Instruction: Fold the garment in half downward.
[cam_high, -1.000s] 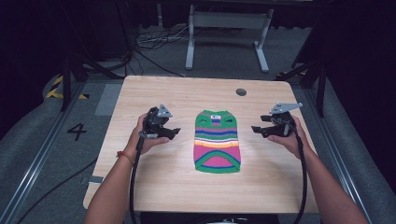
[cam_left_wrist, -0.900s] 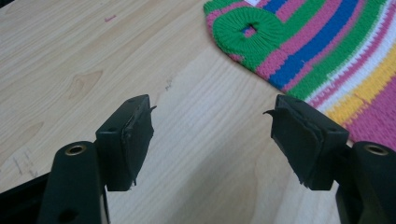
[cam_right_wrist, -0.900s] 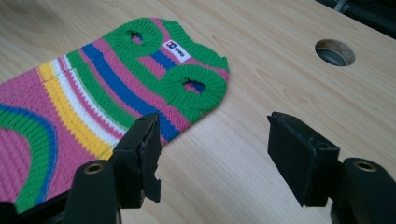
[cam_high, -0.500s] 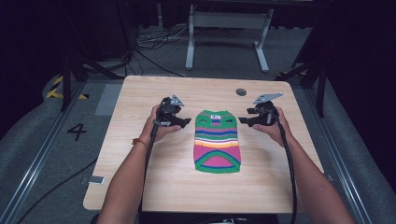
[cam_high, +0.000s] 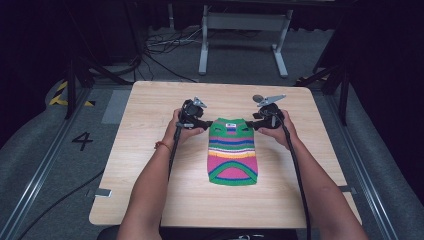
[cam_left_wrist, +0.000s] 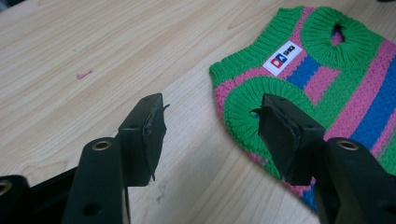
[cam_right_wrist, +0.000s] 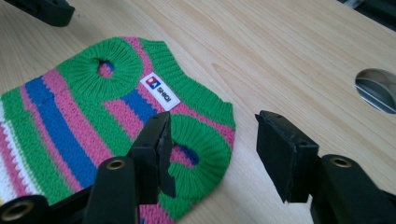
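Two grippers, left gripper (cam_high: 206, 123) and right gripper (cam_high: 252, 123), flank our striped sweater (cam_high: 232, 152), flat mid-table (cam_high: 145, 165). Both jaws gape at its far corners, gripping nothing. We judge everything remains undone.

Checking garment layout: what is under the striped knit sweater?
The striped knit sweater lies flat on the wooden table, bare wood around it. Anything beneath the fabric is hidden.

Sweater (cam_high: 232, 152) striped green/pink/blue/white; table (cam_high: 150, 165) light wood; claws black.
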